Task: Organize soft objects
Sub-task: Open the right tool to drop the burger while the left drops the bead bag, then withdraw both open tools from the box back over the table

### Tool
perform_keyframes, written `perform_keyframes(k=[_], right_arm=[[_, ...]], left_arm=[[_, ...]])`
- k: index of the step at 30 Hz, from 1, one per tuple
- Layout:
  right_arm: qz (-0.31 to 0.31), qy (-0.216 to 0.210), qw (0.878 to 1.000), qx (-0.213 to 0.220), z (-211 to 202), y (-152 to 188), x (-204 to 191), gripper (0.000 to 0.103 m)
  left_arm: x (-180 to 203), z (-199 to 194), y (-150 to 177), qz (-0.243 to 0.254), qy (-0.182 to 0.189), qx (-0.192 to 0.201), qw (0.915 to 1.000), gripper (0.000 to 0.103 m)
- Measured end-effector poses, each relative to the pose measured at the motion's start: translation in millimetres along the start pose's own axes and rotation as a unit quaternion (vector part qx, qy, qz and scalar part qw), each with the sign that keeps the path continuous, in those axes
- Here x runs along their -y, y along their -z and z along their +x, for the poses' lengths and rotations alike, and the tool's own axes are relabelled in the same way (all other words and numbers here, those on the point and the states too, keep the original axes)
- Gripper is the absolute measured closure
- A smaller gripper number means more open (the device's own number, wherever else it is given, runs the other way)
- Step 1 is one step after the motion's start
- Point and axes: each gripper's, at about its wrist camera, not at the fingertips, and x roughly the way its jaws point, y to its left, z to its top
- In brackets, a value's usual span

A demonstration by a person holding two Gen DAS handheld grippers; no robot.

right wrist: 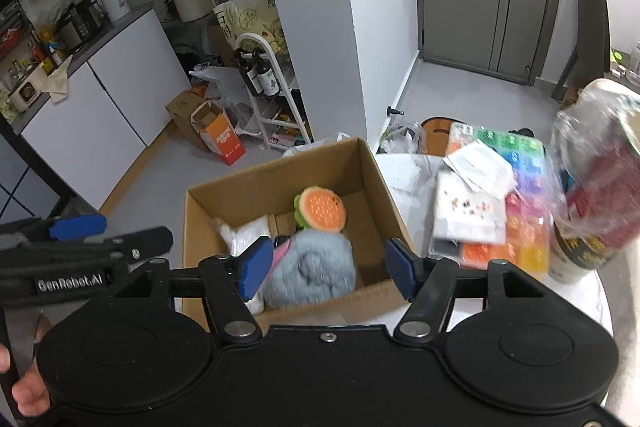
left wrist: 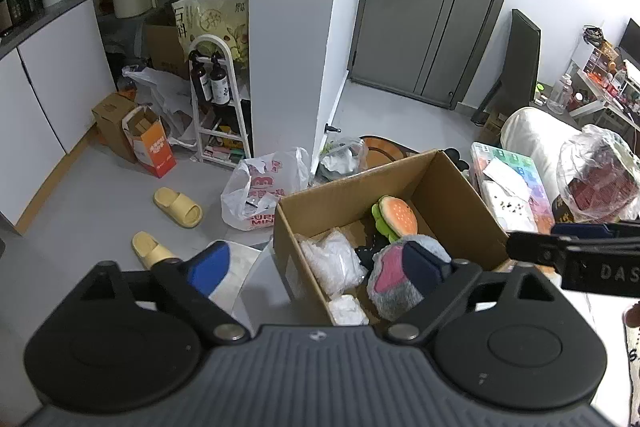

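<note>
Your open right jaws frame the grey furry plush (right wrist: pixel 310 269), lying in the cardboard box (right wrist: pixel 372 167). Beyond them, the hamburger plush (right wrist: pixel 323 209) leans against the box's far wall.

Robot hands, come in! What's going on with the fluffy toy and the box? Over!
Left gripper open, right gripper open, both above the cardboard box. Grey fluffy toy inside, beside the burger plush. Nothing blocking.

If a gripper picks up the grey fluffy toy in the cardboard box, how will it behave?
The grey fluffy toy looks plush, so it would probably squash between the fingers and need a deep grip. It seems light for its size. Its rounded shape could roll slightly if pushed, though the cardboard box walls would likely stop it.
</note>
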Motion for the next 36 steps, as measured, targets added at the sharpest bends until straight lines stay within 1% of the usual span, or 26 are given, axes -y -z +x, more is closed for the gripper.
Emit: perform_keyframes(k=[2,4,8,9,11,17,25,36], right_arm=[[0.003,0.0,1.0,0.003,-9,5,2,0.032],[0.006,-0.002,1.0,0.006,-18,9,4,0.03],[-0.007,0.014,1.0,0.017,-37,19,3,0.019],[-0.01,0.012,1.0,0.019,-42,21,2,0.015],[-0.01,0.007,1.0,0.022,-51,25,1,0.012],[-0.014,0.0,1.0,0.028,-72,37,0,0.008],[-0.004,-0.004,0.999,0.037,-94,53,4,0.008],[-0.01,0.006,0.999,0.047,-118,76,2,0.007]], left_arm=[[1,-8,3,0.004,-0.003,0.003,1.0,0.002],[3,-16,6,0.005,-0.004,0.005,1.0,0.0],[7,-30,9,0.013,-0.003,0.009,0.9999,0.0],[7,-34,11,0.014,-0.003,0.011,0.9998,0.0],[8,-42,12,0.013,-0.002,0.016,0.9998,0.0],[15,-61,19,0.019,0.004,0.023,0.9995,0.0],[18,-80,31,0.024,0.02,0.026,0.9992,0.0],[27,-108,53,0.045,0.019,0.025,0.9985,0.0]])
